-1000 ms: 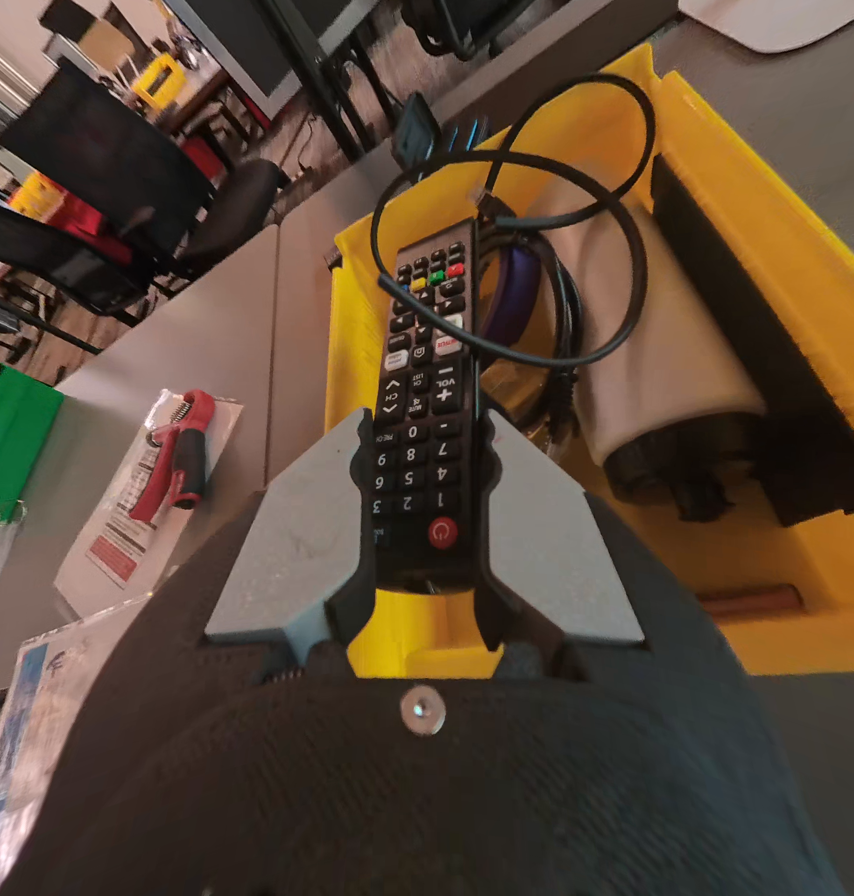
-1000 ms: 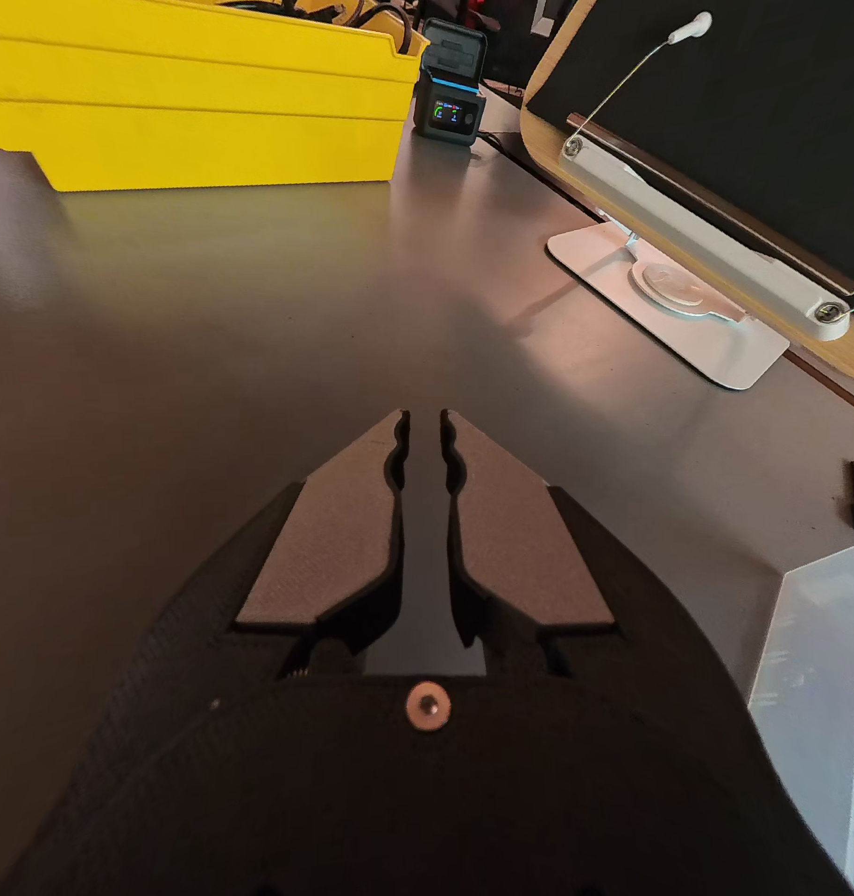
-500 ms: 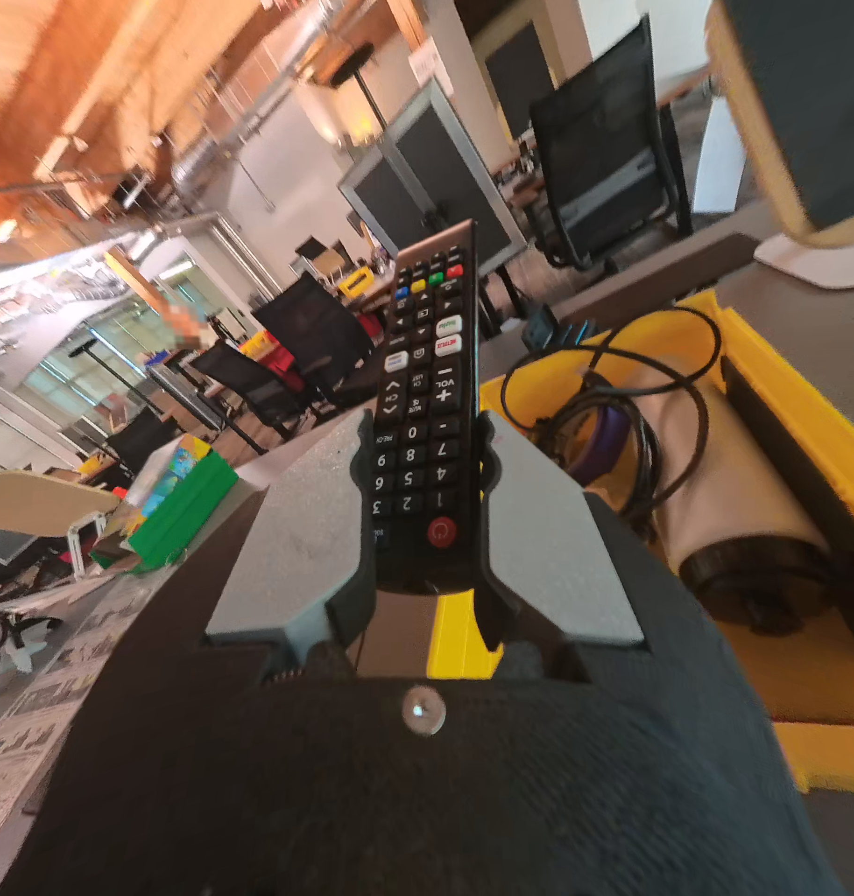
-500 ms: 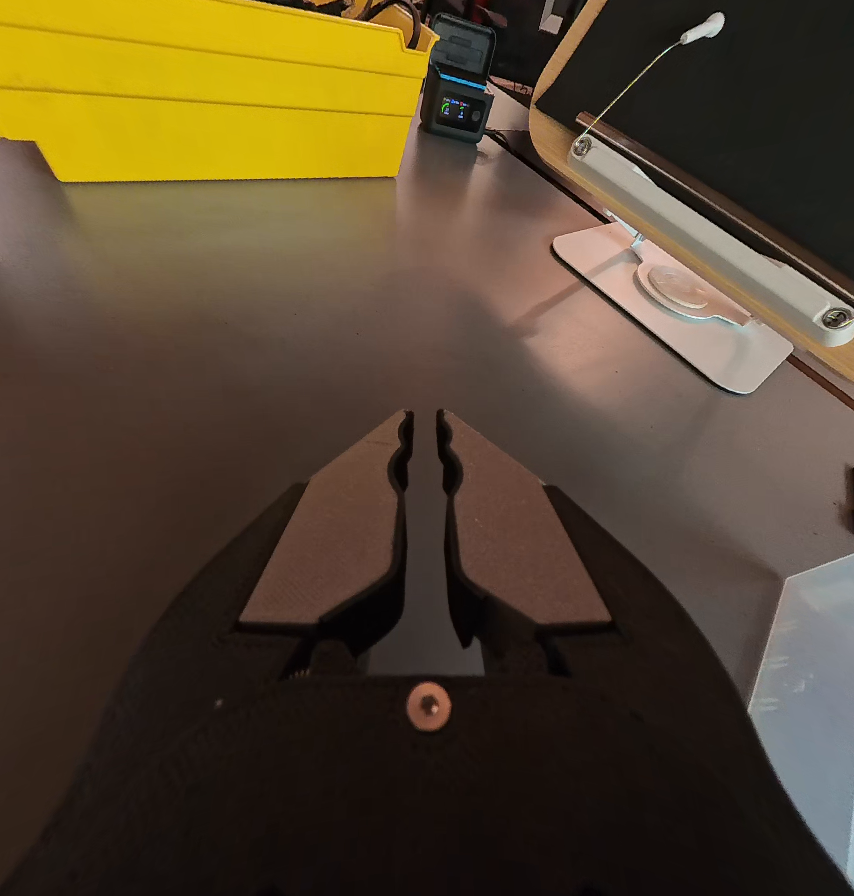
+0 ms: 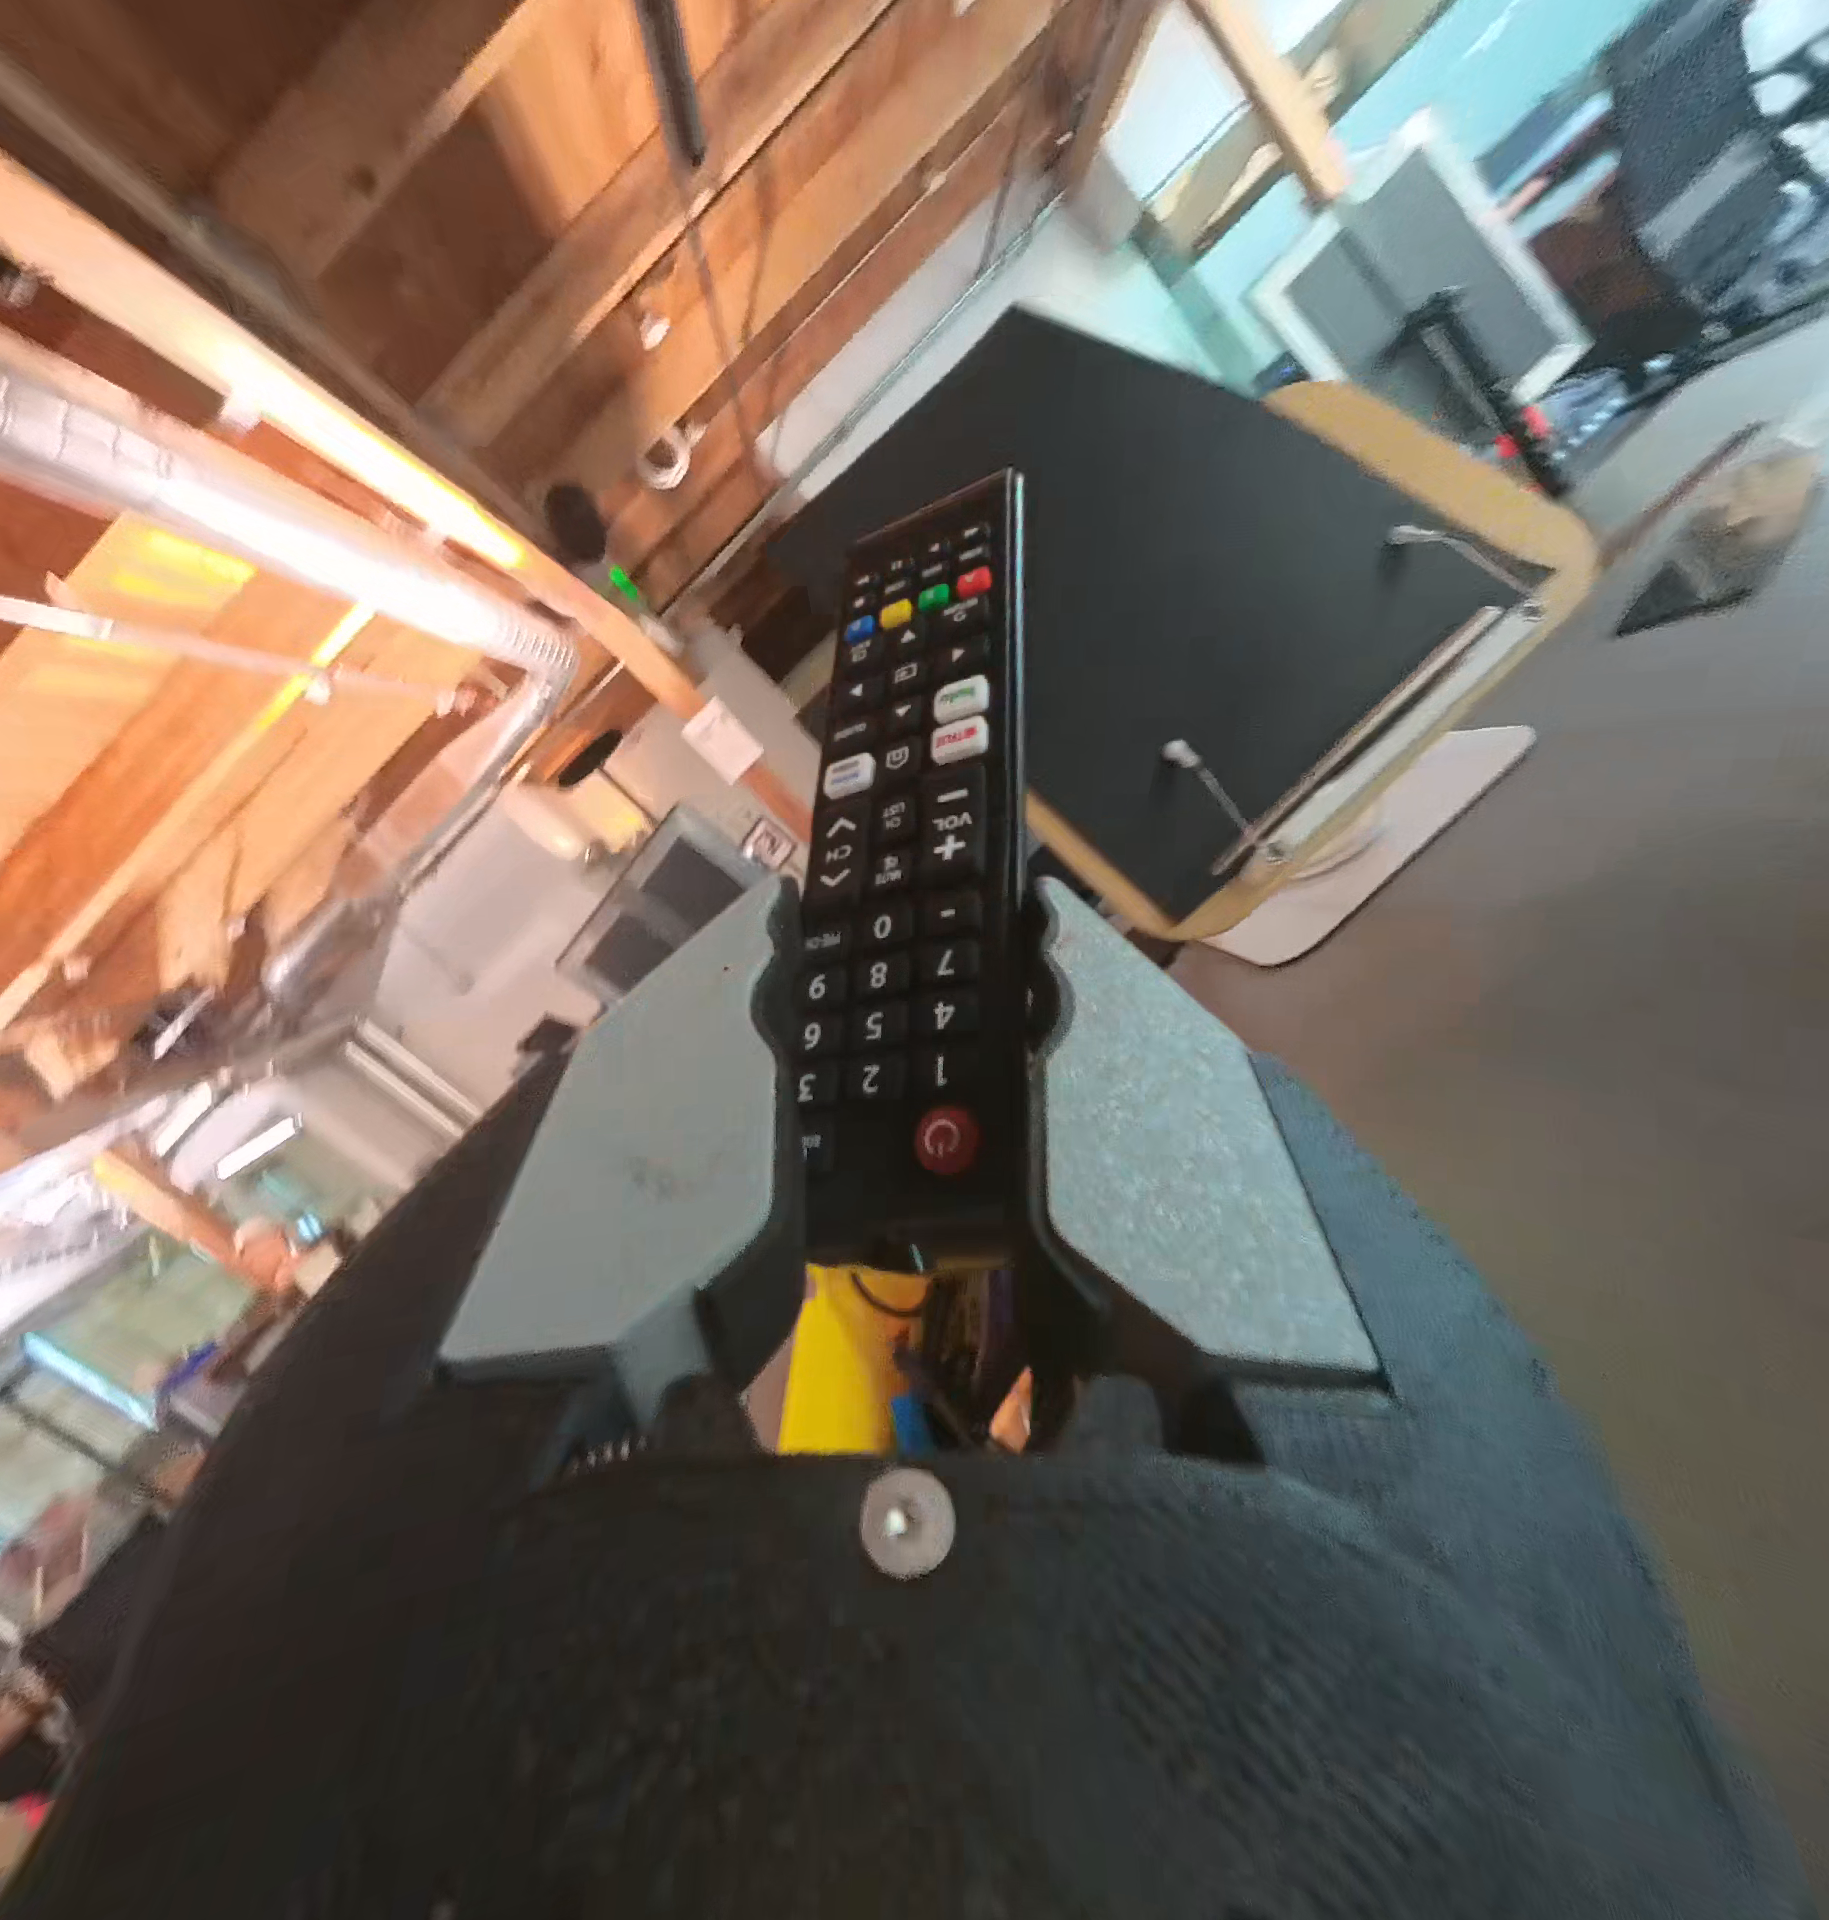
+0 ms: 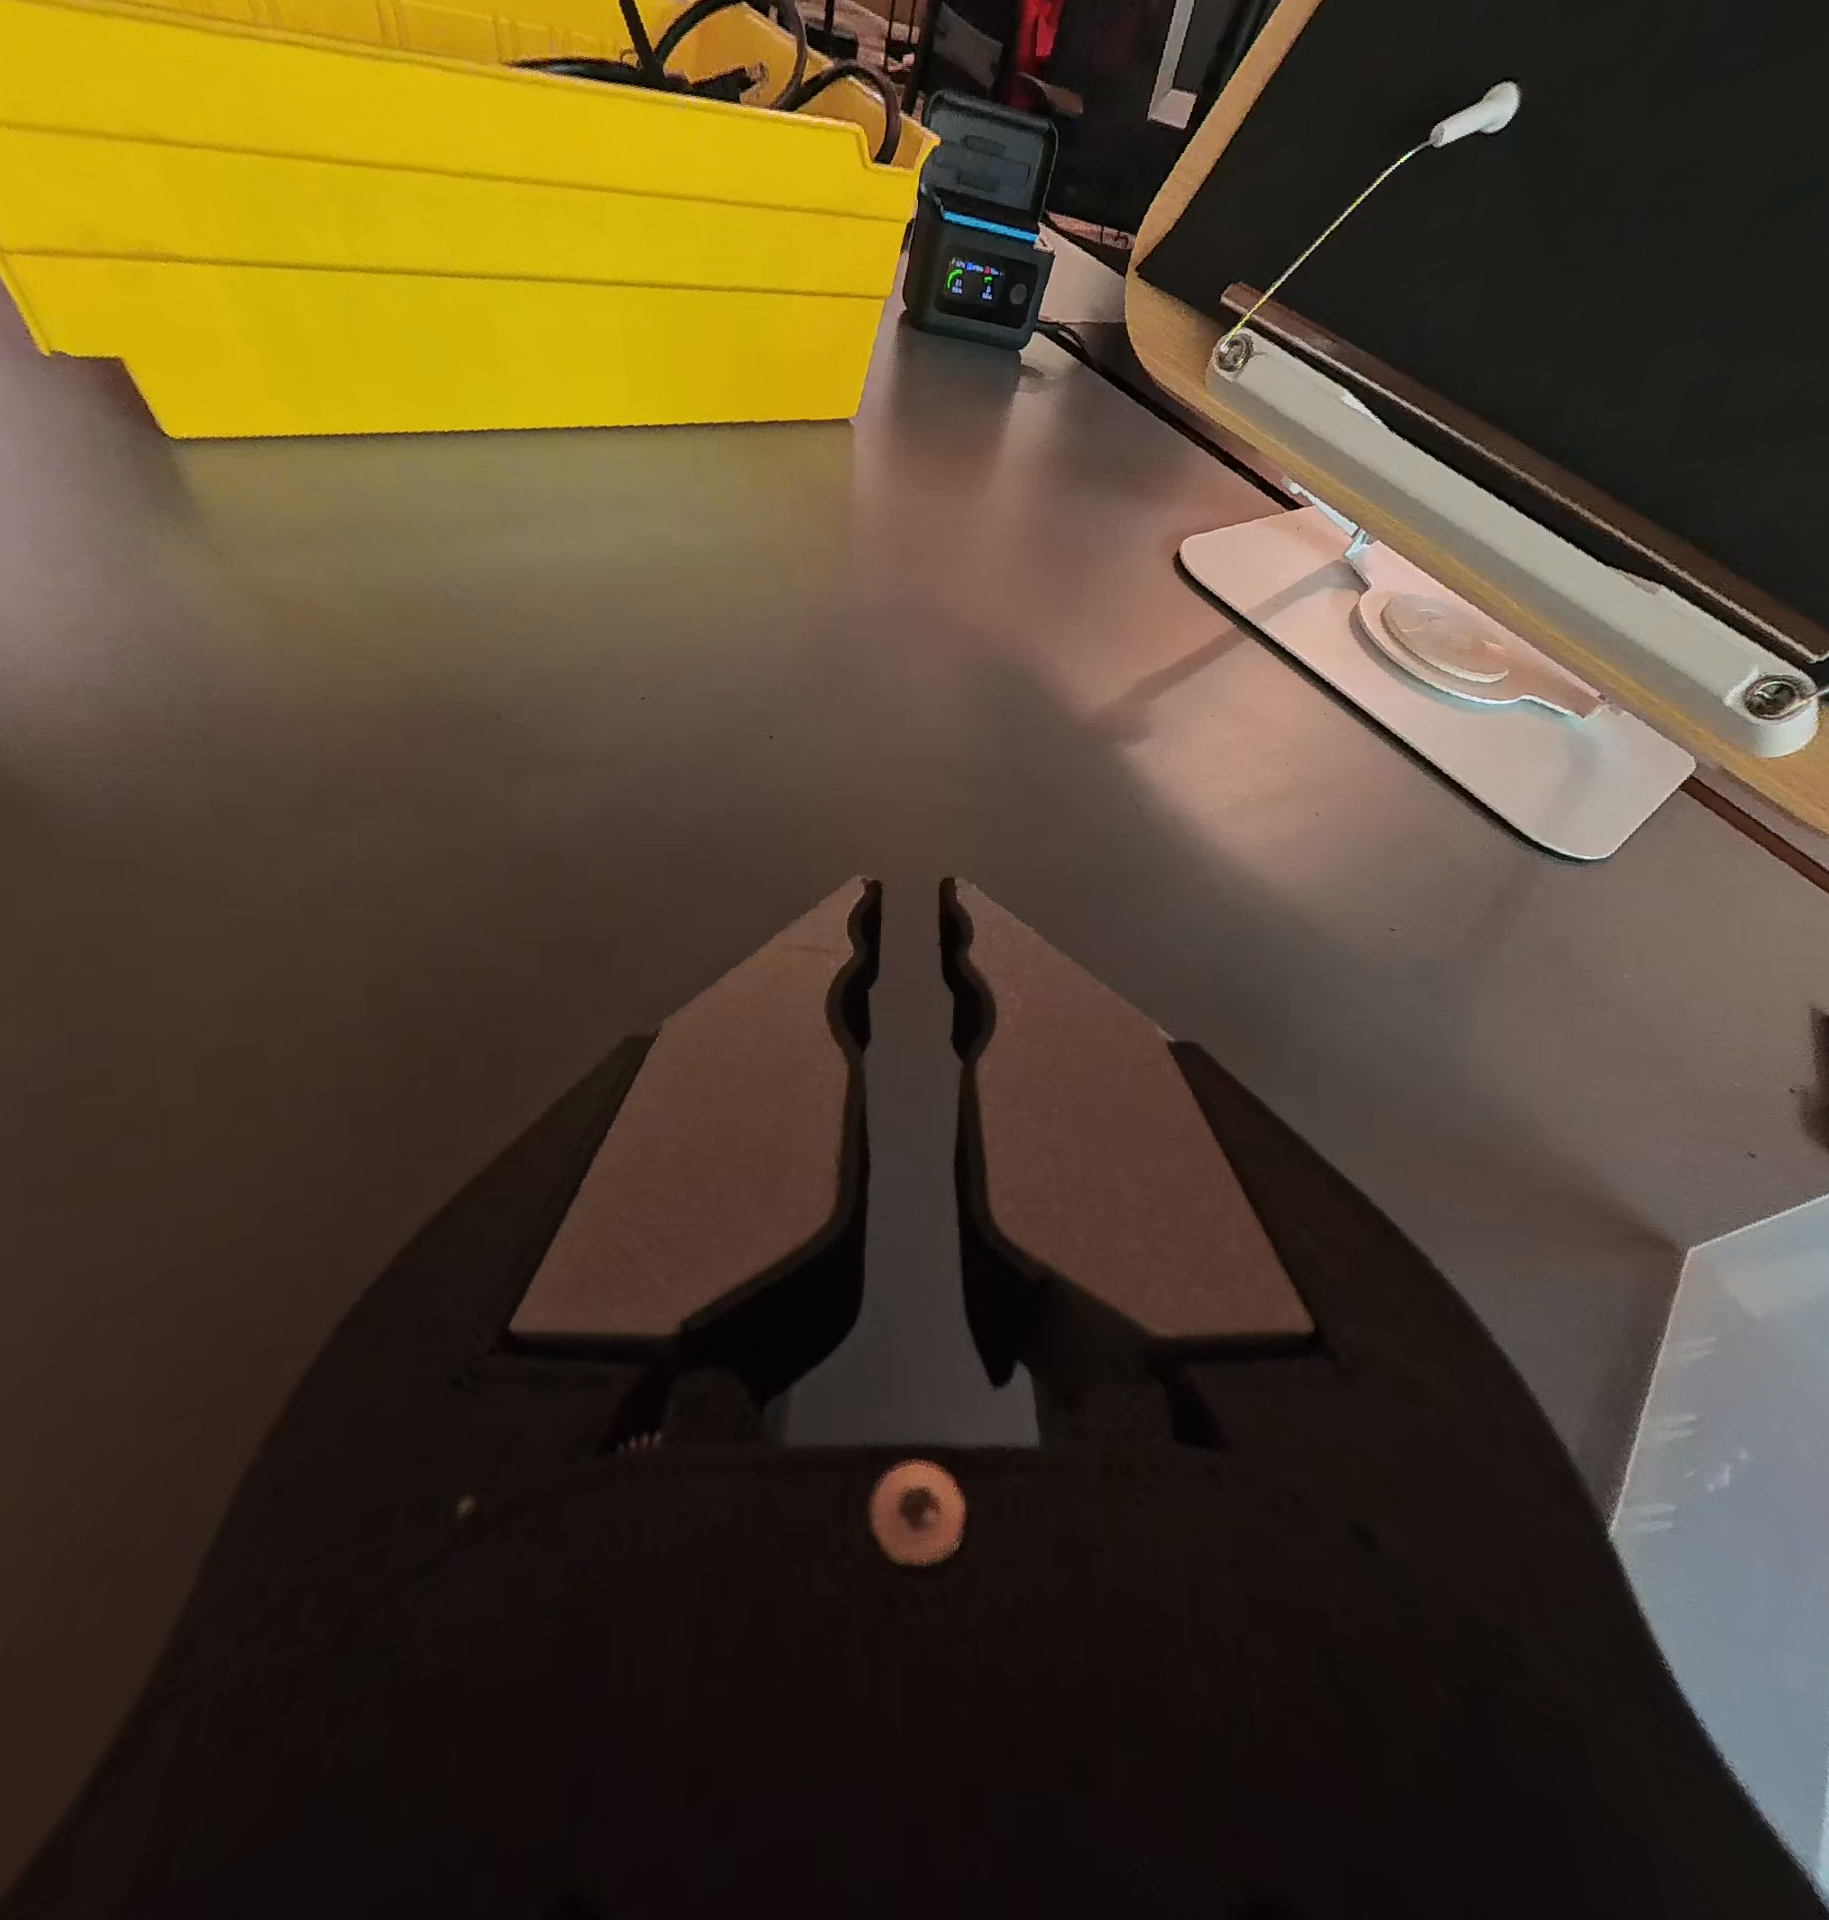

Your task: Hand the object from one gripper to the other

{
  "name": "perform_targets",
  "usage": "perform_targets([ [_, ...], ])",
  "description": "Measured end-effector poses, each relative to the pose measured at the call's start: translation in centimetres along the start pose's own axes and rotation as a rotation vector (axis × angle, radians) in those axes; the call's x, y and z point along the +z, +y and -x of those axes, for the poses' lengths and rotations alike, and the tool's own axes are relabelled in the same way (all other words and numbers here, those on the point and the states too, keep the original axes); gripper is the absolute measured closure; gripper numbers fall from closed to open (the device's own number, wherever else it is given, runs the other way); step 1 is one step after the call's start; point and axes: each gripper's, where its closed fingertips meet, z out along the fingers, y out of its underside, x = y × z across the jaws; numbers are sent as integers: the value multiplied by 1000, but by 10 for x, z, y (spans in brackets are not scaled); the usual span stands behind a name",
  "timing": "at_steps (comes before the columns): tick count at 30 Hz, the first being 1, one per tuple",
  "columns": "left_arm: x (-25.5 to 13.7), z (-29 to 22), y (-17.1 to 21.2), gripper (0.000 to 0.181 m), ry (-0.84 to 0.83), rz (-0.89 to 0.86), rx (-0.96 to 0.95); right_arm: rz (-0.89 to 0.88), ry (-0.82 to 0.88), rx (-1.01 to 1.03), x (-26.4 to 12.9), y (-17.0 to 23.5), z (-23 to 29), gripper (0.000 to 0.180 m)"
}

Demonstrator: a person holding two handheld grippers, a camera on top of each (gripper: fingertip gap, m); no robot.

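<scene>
Lifted clear of the yellow bin (image 6: pixel 453 260), the remote (image 5: pixel 905 862) now points up toward the ceiling beams, our left gripper (image 5: pixel 905 997) clamped on its lower half. Our right gripper (image 6: pixel 908 894) hovers low over the tabletop (image 6: pixel 474 675), fingers a narrow slit apart and empty. Blur suggests we are probably swinging across; the handover itself has not begun.

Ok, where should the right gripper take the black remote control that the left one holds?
Grip the black remote control on its free far half, above the left gripper, which clamps the number-pad end. Close on its long narrow edges, coming from the tip end. The right gripper is nearly shut, so open it first.
</scene>
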Motion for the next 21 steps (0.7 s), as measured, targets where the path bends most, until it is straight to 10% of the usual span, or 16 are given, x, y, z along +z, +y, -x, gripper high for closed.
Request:
perform_targets([
  [21,9,-178,-60,141,262,-202,253,-563,-712,594,-63,-147,83,107],
])
